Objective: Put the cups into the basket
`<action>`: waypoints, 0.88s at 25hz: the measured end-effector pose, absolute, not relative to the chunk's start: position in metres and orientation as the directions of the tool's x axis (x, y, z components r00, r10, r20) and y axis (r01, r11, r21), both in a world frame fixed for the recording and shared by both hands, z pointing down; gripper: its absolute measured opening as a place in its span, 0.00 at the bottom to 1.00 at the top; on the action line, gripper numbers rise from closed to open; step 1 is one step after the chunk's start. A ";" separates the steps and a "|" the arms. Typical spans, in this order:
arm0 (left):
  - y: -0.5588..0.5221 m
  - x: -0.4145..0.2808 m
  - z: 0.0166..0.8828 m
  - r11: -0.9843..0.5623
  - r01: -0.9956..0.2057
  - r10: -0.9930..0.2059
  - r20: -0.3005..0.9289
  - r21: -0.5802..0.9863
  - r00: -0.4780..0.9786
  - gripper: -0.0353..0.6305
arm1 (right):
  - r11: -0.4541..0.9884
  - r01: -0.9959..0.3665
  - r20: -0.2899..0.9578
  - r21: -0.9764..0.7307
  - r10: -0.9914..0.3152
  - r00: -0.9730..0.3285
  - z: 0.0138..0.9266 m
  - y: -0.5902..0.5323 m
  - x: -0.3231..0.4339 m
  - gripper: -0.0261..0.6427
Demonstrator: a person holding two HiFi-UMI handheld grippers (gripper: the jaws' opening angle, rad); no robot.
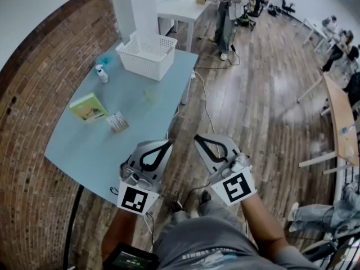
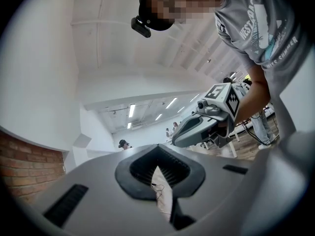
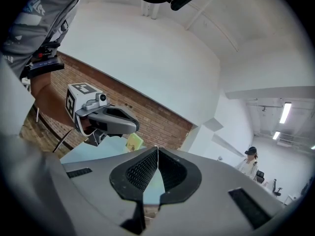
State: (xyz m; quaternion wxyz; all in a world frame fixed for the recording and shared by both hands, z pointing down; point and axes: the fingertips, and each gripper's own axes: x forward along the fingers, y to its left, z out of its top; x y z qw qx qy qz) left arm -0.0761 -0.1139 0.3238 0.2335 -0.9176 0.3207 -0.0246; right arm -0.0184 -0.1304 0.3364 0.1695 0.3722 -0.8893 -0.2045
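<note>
A red brick wall (image 1: 34, 94) runs along the left and meets a white square pillar (image 1: 135, 7) at its far end. A pale blue rectangular table (image 1: 95, 145) stands against the brick. The floor (image 1: 259, 94) is glossy brown wood planks, with a thin white cable (image 1: 205, 103) trailing across it. Farther back stand a small white table (image 1: 180, 7) and a black office chair (image 1: 288, 5). A long light-wood desktop (image 1: 340, 117) lines the right edge. In the right gripper view, 2 lit strip lights (image 3: 284, 112) show on the white ceiling.
</note>
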 end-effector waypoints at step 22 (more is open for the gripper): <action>-0.231 0.013 0.341 -0.608 -0.639 -0.712 -0.033 -0.471 0.702 0.05 | 0.725 -0.537 0.124 0.431 -0.637 -0.761 0.351 -0.254 0.074 0.06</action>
